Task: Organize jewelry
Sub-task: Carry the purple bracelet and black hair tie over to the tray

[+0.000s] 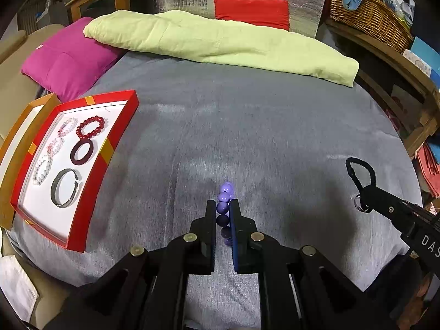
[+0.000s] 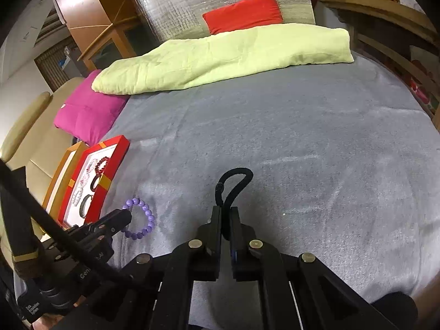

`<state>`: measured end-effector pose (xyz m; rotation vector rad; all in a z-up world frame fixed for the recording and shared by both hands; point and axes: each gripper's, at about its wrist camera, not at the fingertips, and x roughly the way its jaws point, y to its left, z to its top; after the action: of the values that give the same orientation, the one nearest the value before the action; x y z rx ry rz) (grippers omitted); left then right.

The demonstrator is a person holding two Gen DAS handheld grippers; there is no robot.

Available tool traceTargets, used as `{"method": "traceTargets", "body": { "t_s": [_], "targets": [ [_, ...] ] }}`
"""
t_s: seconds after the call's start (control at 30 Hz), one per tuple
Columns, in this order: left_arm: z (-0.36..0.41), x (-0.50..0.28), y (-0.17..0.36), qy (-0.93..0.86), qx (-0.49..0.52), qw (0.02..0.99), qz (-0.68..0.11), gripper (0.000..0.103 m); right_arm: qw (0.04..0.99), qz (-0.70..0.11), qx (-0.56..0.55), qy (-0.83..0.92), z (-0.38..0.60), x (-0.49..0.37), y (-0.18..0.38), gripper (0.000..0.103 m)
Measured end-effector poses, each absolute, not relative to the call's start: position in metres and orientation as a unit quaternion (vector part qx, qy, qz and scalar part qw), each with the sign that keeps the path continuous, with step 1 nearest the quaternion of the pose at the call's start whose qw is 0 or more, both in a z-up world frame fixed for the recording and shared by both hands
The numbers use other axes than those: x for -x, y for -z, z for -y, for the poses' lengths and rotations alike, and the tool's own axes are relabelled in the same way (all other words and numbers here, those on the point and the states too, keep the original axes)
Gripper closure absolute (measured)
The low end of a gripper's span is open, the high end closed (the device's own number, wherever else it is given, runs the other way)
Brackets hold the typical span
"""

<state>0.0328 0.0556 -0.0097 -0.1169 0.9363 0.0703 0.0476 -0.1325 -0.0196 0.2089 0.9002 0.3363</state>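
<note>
My left gripper (image 1: 222, 206) is shut on a purple bead bracelet (image 1: 225, 211), held edge-on just above the grey bedspread; it also shows in the right wrist view (image 2: 143, 220). My right gripper (image 2: 226, 211) is shut on a black cord bracelet (image 2: 233, 184), whose loop sticks out past the fingertips; it shows at the right in the left wrist view (image 1: 360, 176). A red tray (image 1: 110, 148) with a white floor lies at the left and holds several bracelets: red beads (image 1: 90, 130), a dark ring (image 1: 82, 152), a grey cuff (image 1: 64, 188), white and pink beads.
A tan box lid (image 1: 16, 143) lies left of the tray. A magenta pillow (image 1: 66, 60), a folded green blanket (image 1: 220, 44) and a red cushion (image 1: 251, 12) lie at the far side of the bed. A wicker basket (image 1: 368, 13) stands on wooden shelves at the right.
</note>
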Motion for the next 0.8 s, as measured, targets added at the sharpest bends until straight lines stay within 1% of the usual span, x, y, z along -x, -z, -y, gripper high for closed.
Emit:
{"method": "traceTargets", "body": {
  "t_s": [0.27, 0.57, 0.8],
  "targets": [
    [-0.058, -0.028, 0.007, -0.032, 0.064, 0.893, -0.445, 0.094, 0.882, -0.433, -0.102, -0.159, 0.133, -0.047, 0.022, 0.097],
    [-0.078, -0.020, -0.010, -0.038, 0.085, 0.901, -0.424, 0.094, 0.885, -0.422, -0.110, -0.161, 0.137, -0.047, 0.013, 0.097],
    [-0.085, -0.020, -0.007, -0.045, 0.087, 0.899, -0.428, 0.094, 0.881, -0.429, -0.100, -0.175, 0.123, -0.046, 0.017, 0.097]
  ]
}}
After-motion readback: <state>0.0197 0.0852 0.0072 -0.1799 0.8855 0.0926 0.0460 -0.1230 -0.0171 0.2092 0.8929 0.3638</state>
